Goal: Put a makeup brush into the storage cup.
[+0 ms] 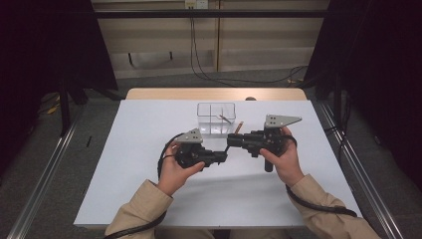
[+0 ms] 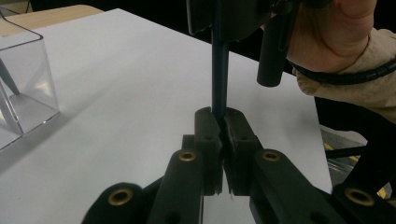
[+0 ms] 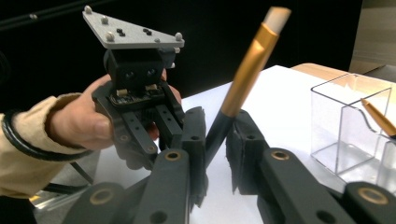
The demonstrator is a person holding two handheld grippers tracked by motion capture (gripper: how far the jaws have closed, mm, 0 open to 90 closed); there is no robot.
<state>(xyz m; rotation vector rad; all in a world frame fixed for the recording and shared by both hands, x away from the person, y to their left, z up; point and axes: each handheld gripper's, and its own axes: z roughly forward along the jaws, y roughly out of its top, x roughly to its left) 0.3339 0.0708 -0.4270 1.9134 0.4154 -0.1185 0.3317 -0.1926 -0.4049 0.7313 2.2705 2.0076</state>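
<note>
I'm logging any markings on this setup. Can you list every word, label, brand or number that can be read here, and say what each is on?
None: no readable text in any of the three views.
The grey plate on the left gripper bears screws and holes, no lettering.
The clear box, the gold-banded brush and the white table are unmarked.

A clear plastic organizer box [image 1: 216,118] is sitting on the white table [image 1: 149,149], toward its far edge. Another gold-tipped pencil [image 3: 379,117] is leaning inside one compartment of that box. Black cables [image 1: 239,78] are lying on the floor beyond the box.
</note>
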